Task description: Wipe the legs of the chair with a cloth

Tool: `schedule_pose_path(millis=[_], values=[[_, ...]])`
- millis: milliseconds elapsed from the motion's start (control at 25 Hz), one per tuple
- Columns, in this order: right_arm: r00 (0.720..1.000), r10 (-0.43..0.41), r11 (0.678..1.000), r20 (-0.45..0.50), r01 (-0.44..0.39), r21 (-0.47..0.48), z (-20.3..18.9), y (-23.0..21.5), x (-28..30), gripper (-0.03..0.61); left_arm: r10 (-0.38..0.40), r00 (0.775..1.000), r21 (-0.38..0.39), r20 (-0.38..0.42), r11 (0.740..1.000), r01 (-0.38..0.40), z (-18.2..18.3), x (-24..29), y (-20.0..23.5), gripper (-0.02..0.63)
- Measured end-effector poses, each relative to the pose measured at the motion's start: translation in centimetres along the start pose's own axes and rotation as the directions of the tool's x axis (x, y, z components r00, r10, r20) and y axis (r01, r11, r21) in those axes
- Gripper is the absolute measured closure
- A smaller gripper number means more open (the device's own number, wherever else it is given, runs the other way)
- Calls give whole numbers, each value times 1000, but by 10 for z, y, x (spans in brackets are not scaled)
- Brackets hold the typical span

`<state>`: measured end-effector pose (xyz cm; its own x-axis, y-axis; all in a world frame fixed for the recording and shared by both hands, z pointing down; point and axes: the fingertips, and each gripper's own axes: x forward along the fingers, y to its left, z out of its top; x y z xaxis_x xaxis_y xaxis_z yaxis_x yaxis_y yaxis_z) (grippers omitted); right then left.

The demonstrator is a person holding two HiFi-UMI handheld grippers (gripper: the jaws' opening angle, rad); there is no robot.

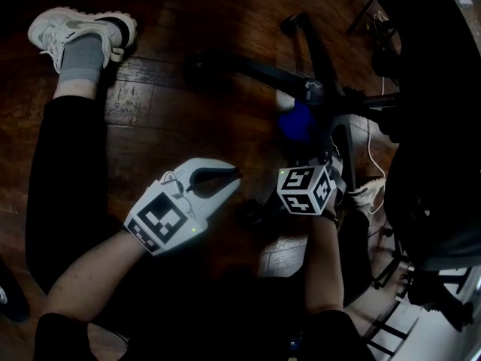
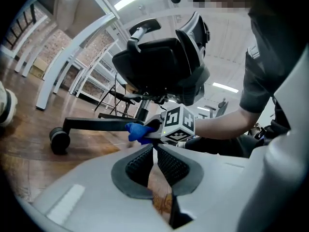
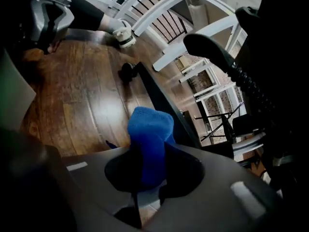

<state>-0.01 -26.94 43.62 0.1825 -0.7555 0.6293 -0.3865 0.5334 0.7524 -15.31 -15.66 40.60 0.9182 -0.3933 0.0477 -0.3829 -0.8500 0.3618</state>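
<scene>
While you look down in the head view, your right gripper (image 1: pixel 310 150) reaches fwd to the chair's base w/ the blue cloth (image 1: pixel 295 119) bunched at its tip. The cloth sits just beside the hub (image 1: pixel 316 92) where the black legs meet. One leg (image 1: pixel 252 70) runs off to a caster (image 1: pixel 197 65) at upper left. Your left gripper (image 1: pixel 234 177) hovers near the right one over the wood floor (image 1: pixel 150 89), touching nothing.

Left gripper view: jaws are pressed together, nothing btwn them. Past them the cloth lies on the leg's inner end, w/ the caster at the far end and the seat (image 2: pixel 154 64) above.

Right gripper view: jaws are clamped on the cloth, which sticks up past the tips as a soft wad. The leg slants away just behind it.

Handling, as I judge it: the cloth is light, limp and grippy, so it'll fold and drag rather than slide. Pinch it approx mid-wad so enough stands proud to wrap the leg. The chair is on casters, so it may roll or swivel under pressure; your free left gripper could brace a leg near the hub. No bucket, bin or other container shows in any view.
</scene>
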Motion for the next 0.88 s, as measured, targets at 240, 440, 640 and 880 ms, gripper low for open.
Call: schedule_pose_path(millis=[240,440,640,880], values=[[997,33,999,70,-36,35,1,29,-41,488,12,1000,-21,6,1000,-12,4,1,3,586],[993,61,996,105,-68,63,-1,54,-63,488,31,999,-53,13,998,-30,1,0,8,584],[986,104,992,131,-113,62,-3,82,-77,488,50,999,-31,-15,998,-51,-7,0,14,584],[973,152,981,174,-170,93,-2,108,-97,488,115,992,-111,-45,987,-120,-16,-1,22,586]])
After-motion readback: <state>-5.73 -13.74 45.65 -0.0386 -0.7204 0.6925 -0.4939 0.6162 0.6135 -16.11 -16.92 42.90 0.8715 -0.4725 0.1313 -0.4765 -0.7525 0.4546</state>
